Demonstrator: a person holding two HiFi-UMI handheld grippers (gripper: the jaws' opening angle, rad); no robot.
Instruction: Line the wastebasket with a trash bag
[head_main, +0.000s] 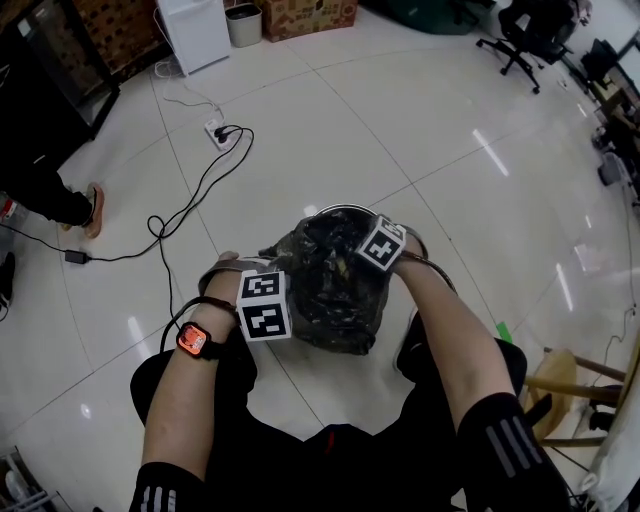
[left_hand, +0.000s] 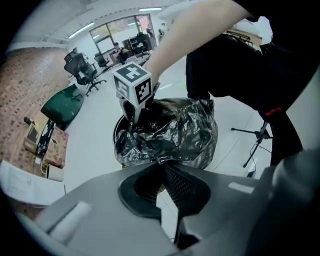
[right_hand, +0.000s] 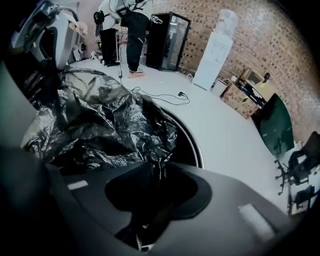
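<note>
**Head view.** Wastebasket sits at frame ctr on the white tile floor, btw the person's knees. Trash bag is black, glossy and crumpled. It's drawn down over the bin wall at 6 o'clock and bunched high over the mouth; the rim is bare at 12. Left gripper is at the bag's 8 o'clock edge, right gripper at its 1 o'clock. Only this view gives me the surroundings all round:
- Power strip and cable lie well apart at 10–11.
- Stool is near at 4.
- Floor is open past 12 and toward 2.

**Left gripper view.** Gives the jaw state, which I can't read from the head view. Jaws are closed tight, tips nipping the bag film at the near edge. Looking across the bin, the bag hangs outside the wall on the right half, and the rim is bare at left. The right gripper's marker cube stands over the far side at 12. Tripod is on the floor at 3, apart from the bin.

**Right gripper view.** Jaws are part-way apart w/ a twist of bag film btw them; I don't see the pads pressing it. Bag is heaped at 10–11, creased into sharp folds w/ grey highlights. The bare rim curves past 3. Beyond it the floor is open out to the water dispenser at 1. A person stands at 12, well apart.
</note>
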